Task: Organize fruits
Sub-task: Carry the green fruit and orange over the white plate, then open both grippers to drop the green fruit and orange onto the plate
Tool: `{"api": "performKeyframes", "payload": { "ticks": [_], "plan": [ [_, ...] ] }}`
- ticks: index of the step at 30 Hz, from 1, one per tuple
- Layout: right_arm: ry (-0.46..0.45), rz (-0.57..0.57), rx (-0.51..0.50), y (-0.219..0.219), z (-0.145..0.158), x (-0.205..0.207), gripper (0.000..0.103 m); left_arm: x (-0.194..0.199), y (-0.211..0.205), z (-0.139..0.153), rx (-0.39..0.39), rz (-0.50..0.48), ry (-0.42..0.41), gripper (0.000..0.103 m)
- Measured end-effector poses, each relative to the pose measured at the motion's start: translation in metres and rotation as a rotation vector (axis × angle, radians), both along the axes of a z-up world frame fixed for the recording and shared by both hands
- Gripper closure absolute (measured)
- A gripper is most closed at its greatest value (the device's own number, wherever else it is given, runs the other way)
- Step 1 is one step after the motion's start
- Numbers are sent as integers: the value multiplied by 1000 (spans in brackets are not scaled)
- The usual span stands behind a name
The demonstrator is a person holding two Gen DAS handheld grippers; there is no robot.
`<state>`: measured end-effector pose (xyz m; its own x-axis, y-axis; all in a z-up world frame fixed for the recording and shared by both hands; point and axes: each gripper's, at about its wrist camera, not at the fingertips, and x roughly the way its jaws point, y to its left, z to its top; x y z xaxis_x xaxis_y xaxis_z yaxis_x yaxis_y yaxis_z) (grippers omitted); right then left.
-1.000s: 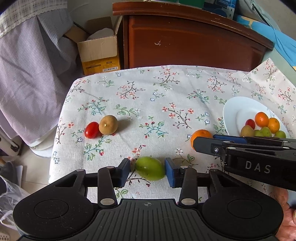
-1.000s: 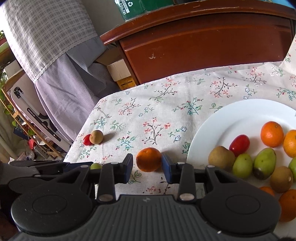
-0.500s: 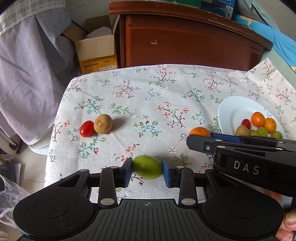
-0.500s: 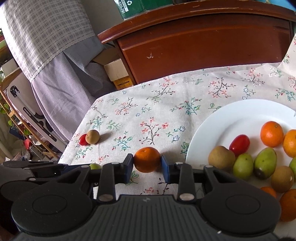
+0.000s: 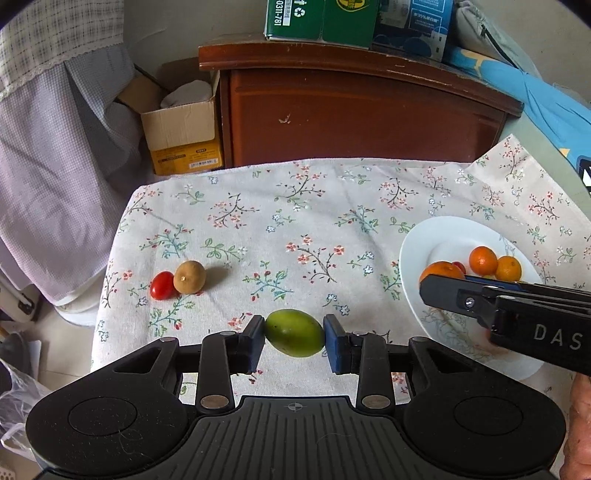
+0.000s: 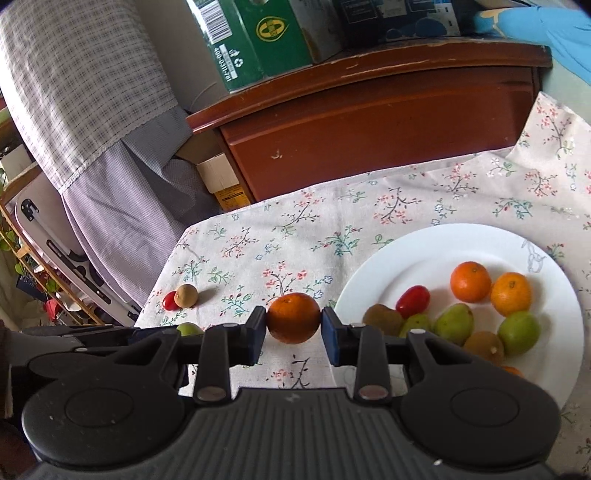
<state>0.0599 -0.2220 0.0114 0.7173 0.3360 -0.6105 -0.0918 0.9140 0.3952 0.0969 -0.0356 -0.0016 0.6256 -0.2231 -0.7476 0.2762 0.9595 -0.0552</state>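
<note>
While both tongs grip fruit: clear of the cloth, plate at right of frame.
Left gripper [image 5: 294,333]: blue pads pressed on either end of green fruit [image 5: 294,332]; jaws narrowed to the fruit's length, closing within the last second, now clamped.
Green fruit position: lower centre of left wrist view, lifted off floral tablecloth [image 5: 295,229]; also glimpsed at lower left of right wrist view [image 6: 188,328].
Right gripper [image 6: 293,324]: pads pressed on both sides of orange [image 6: 293,323]; jaws drawn in to the orange's width, clamped.
Orange position: centre of right wrist view, just left of white plate [image 6: 436,243] rim; in left wrist view, at right edge over the plate's near rim [image 5: 441,269].
Plate contents: two oranges [image 6: 471,281], one red tomato [image 6: 413,302], several green fruits [image 6: 453,324] and brown fruits [image 6: 382,319], grouped at lower right of plate.
Loose on cloth: red tomato [image 5: 161,285] touching brown fruit [image 5: 189,277], left of centre in left wrist view, well apart from plate.
Background: brown wooden cabinet [image 5: 354,114] in upper centre; open cardboard box [image 5: 181,136] at its left; green carton [image 6: 258,33] on top.
</note>
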Motion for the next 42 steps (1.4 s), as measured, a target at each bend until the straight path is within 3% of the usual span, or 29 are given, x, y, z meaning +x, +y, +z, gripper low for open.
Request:
{"api": "performKeyframes", "payload": {
  "ticks": [9,17,29,42],
  "plan": [
    [-51,-86,-5,-49,36,-29,70,-8,-17,24,-34,-36,-46,71],
    [-58,-138,-4,-81,47,-47,70,-15,-41,40,-72,-104,-78,71],
    [-30,-239,65,-119,39,-50,70,-13,-74,27,-93,-173,-48,71],
    [17,-261,97,-119,18,-31,70,-5,-90,9,-112,-190,-2,71]
  ]
}}
